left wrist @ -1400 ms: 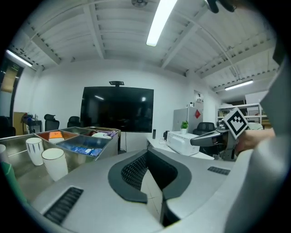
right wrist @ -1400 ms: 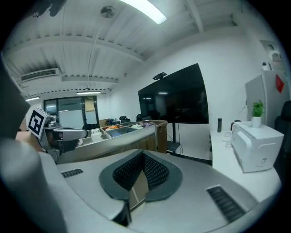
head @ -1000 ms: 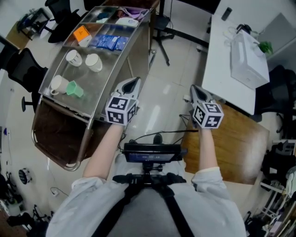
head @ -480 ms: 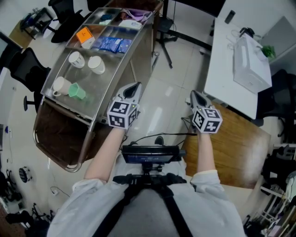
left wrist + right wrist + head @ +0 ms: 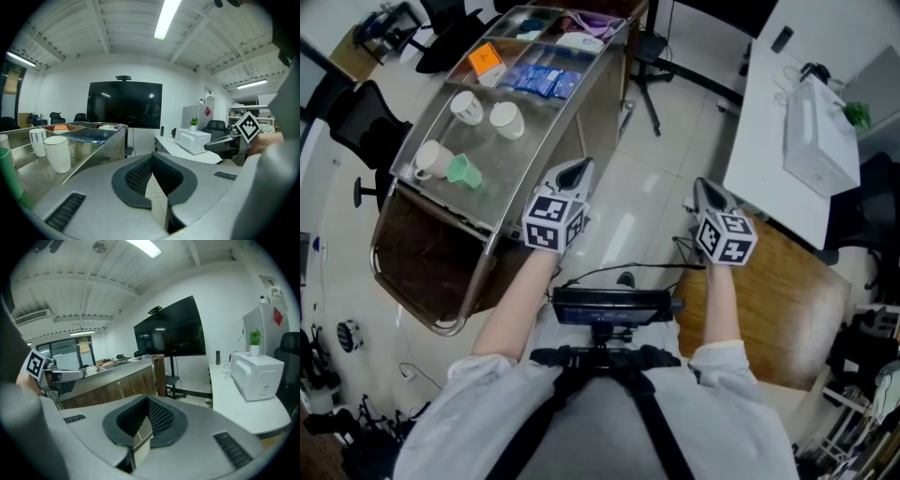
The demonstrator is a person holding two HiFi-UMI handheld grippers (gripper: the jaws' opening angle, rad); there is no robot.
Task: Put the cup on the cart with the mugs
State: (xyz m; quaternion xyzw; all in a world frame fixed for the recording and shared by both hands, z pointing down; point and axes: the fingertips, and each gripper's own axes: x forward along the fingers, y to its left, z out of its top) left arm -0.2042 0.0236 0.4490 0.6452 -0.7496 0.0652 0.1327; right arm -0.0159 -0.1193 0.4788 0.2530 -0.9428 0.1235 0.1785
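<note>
The left gripper point(image 5: 577, 170) and right gripper point(image 5: 704, 186) hung beside the steel cart point(image 5: 502, 169), jaws together and empty, while the green cup point(image 5: 464, 172) sat by the white mugs point(image 5: 504, 119).

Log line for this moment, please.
green cup: on cart, beside white mugs | left gripper: shut, empty | right gripper: shut, empty, over floor

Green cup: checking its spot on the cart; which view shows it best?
Head view: the green cup shows whole from above, on the cart beside a white mug. The left gripper view catches only a green sliver at its left edge; the right gripper view shows none of it.
</note>
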